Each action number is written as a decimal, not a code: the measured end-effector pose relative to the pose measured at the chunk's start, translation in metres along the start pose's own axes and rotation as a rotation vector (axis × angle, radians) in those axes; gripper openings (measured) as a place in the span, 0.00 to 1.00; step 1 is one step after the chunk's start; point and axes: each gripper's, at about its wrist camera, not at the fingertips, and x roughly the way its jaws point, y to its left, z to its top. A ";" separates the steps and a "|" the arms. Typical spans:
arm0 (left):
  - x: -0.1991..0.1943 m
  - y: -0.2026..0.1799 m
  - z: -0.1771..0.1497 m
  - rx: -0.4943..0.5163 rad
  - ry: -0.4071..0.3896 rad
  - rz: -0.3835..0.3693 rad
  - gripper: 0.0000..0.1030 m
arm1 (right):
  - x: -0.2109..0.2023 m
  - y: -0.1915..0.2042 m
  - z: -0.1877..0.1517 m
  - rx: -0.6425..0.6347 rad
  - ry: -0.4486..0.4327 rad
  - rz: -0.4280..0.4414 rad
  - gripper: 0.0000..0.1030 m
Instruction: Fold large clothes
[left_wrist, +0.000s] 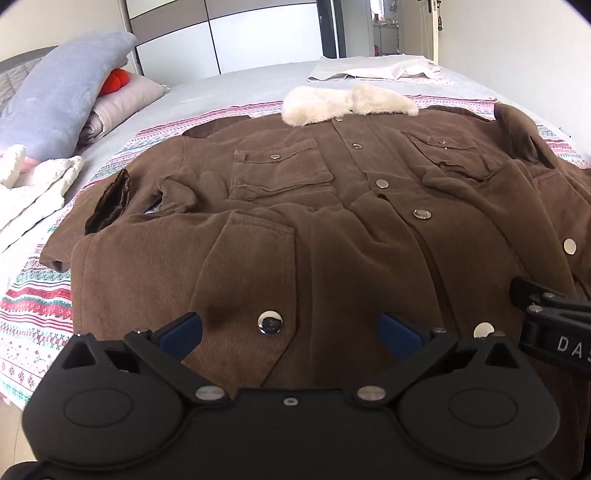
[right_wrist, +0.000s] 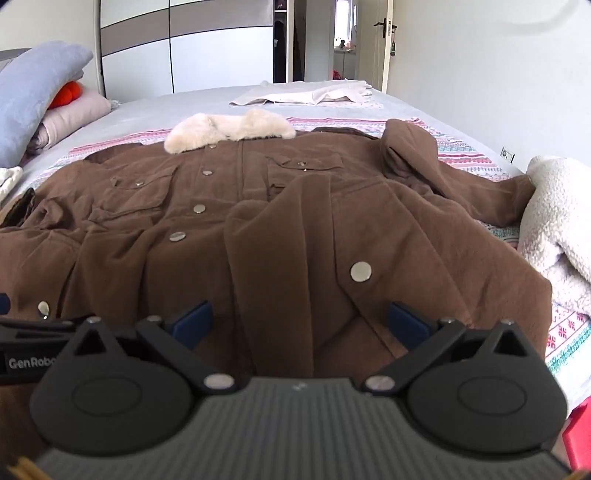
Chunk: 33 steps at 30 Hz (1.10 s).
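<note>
Closest to us, the left gripper has its two blue fingers wide apart, with nothing between them but the coat below. The right gripper is just the same: fingers far apart, holding nothing. Both point down at the near end of the big brown coat, which lies flat on the bed, front side up, buttons closed. The bottom edge of the coat is right under the two grippers. A shiny snap button sits between the left fingers. It looks like the folding has not started yet, so the first job is likely to get hold of the coat. To do it well, each gripper should go down to the cloth near an edge and pinch a good thick bit, not the hard snap, which could slip. Both sides should lift together so the coat does not twist. A little farther up, the right sleeve lies bunched and bent on the stripy blanket, beside a fluffy white blanket; it may need laying over the chest first. Farther still is the fluffy cream collar. Past that lie a folded white cloth and pillows.
</note>
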 end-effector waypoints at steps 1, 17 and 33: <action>0.000 0.000 0.000 0.000 0.000 0.000 1.00 | 0.001 0.000 0.000 0.000 0.000 -0.001 1.00; 0.000 0.000 -0.003 0.002 0.002 -0.019 1.00 | 0.003 0.000 -0.001 0.002 -0.005 -0.007 1.00; 0.001 0.000 -0.003 0.004 0.006 -0.020 1.00 | 0.003 0.000 -0.002 0.006 -0.006 -0.005 1.00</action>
